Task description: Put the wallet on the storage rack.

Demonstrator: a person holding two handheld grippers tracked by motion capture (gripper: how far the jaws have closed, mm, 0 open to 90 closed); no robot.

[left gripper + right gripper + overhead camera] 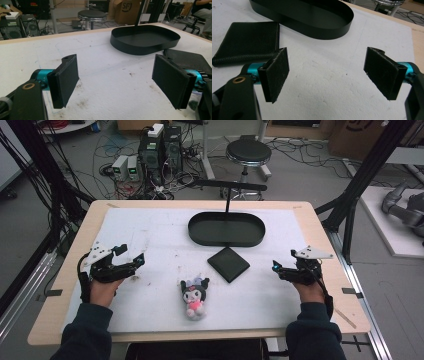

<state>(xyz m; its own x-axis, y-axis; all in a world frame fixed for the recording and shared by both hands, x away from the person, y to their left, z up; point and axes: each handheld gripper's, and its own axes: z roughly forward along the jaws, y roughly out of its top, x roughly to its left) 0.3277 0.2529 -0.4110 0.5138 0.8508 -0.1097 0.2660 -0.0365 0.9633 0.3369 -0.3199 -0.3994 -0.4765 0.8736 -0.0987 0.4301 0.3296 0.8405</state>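
Observation:
A small plush doll (194,296) with a black head and pink body lies near the table's front edge, between both hands. A black leather wallet (228,264) (247,43) lies flat behind it, in front of a black oval tray (226,229) (145,38) (312,17). My left gripper (131,257) (120,83) rests at the left of the white mat, jaws wide apart and empty. My right gripper (278,268) (329,75) sits at the right side, open too, with bare mat between its pads.
A white mat (150,235) covers the wooden table (320,235). A thin black post (228,200) stands behind the tray. Beyond the table are a round stool (248,154), computer cases (160,147) and loose cables on the floor.

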